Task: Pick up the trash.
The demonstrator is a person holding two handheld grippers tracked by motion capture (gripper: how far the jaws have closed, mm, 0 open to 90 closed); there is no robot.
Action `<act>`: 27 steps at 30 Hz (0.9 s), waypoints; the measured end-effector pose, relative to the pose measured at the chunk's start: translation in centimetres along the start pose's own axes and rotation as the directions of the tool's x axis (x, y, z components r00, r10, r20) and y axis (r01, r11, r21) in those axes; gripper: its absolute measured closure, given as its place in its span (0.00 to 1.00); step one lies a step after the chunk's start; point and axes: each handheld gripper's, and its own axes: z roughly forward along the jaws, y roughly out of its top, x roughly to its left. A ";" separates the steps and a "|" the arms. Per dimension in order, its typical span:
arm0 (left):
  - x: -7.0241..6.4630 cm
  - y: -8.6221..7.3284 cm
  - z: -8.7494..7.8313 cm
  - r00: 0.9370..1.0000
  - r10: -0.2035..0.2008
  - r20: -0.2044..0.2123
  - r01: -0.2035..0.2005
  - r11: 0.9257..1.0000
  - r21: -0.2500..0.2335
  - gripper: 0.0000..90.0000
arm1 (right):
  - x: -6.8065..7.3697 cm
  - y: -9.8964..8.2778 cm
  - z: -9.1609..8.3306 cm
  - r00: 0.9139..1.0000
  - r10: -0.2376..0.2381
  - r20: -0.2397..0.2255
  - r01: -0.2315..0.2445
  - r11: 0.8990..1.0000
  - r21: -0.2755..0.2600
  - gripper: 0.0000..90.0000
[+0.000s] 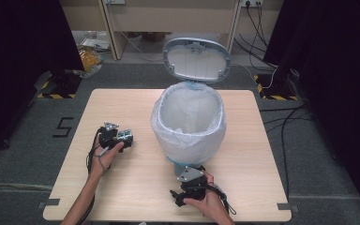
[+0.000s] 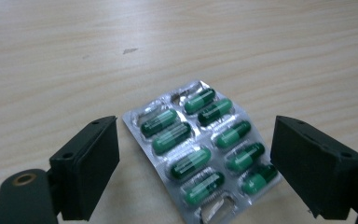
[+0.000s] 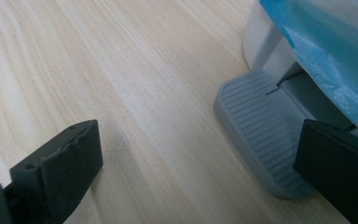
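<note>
I am holding the left claw over the left part of the wooden table, with its jaws standing wide apart and gripping nothing. In the left gripper view the blister pack of green capsules is lying flat on the wood right between those jaws, a little ahead of them, touching neither pad; a gap is showing on both sides. A few of its pockets near the far end and the near end are looking crushed and empty.

To the right of that claw, the pedal bin is standing in the middle of the table, lined with a pale bag, its lid tipped up and open behind it.

Further right and nearer to me, I am keeping the right claw just in front of the bin's base. Its jaws are also spread wide and are holding nothing. The grey ribbed foot pedal is sitting between them, closer to the right jaw, which is partly covering its near edge.
</note>
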 end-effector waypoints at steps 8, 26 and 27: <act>-0.5 1.0 1.1 0.999 0.016 -0.035 -0.014 0.999 0.040 0.19 | 0.0 0.0 0.0 1.000 -0.002 -0.002 0.002 1.000 0.001 0.01; -1.1 0.9 1.0 0.997 0.075 0.010 -0.075 0.997 0.035 0.38 | -0.1 0.0 0.0 1.000 -0.007 -0.006 0.007 1.000 -0.002 0.01; -1.1 1.0 0.9 0.997 0.077 0.015 -0.077 0.996 0.033 0.38 | -0.1 0.0 0.0 1.000 -0.007 -0.006 0.007 1.000 -0.003 0.01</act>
